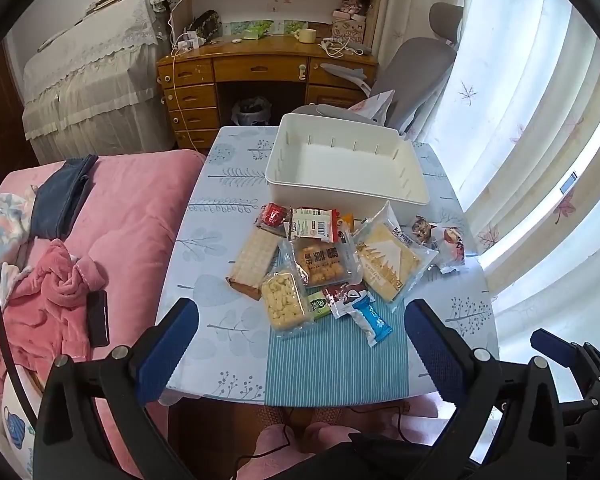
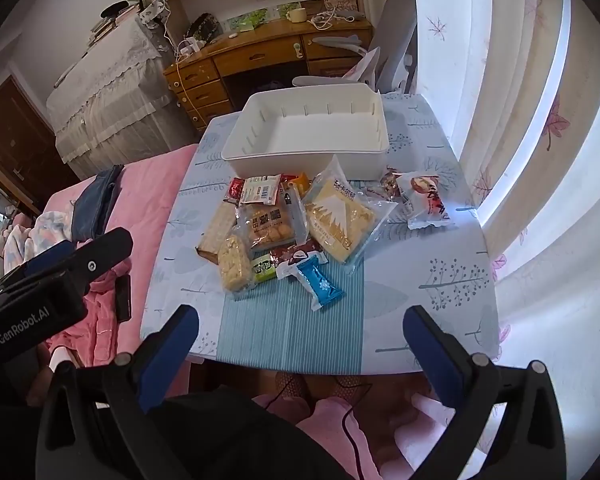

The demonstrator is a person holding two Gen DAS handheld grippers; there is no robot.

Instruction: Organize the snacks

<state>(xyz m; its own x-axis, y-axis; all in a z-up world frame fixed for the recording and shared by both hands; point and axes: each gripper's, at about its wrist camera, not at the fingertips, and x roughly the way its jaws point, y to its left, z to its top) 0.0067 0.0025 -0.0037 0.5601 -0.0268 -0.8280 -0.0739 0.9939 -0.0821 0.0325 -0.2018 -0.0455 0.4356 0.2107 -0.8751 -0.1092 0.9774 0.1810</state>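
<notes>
Several snack packets lie heaped in the middle of a small table [image 1: 228, 344], just in front of an empty white bin [image 1: 340, 192]. Nearest me is a blue packet [image 1: 374, 318] [image 2: 320, 282], with a clear pack of puffed snacks [image 1: 282, 300] [image 2: 233, 264] to its left and a large yellow pack [image 1: 388, 260] [image 2: 338, 216] to its right. A red-and-white packet [image 2: 428, 200] lies apart on the right. My left gripper [image 1: 300, 344] hangs open above the table's near edge, holding nothing. My right gripper [image 2: 300, 344] is open too, short of the pile.
A bed with a pink quilt [image 1: 112, 208] borders the table's left side; a dark phone [image 1: 98, 318] lies on it. Curtains [image 1: 540, 140] hang close on the right. A grey chair [image 1: 412, 76] and a wooden desk [image 1: 260, 68] stand beyond the bin. A person's pink-clad legs [image 2: 340, 420] are below.
</notes>
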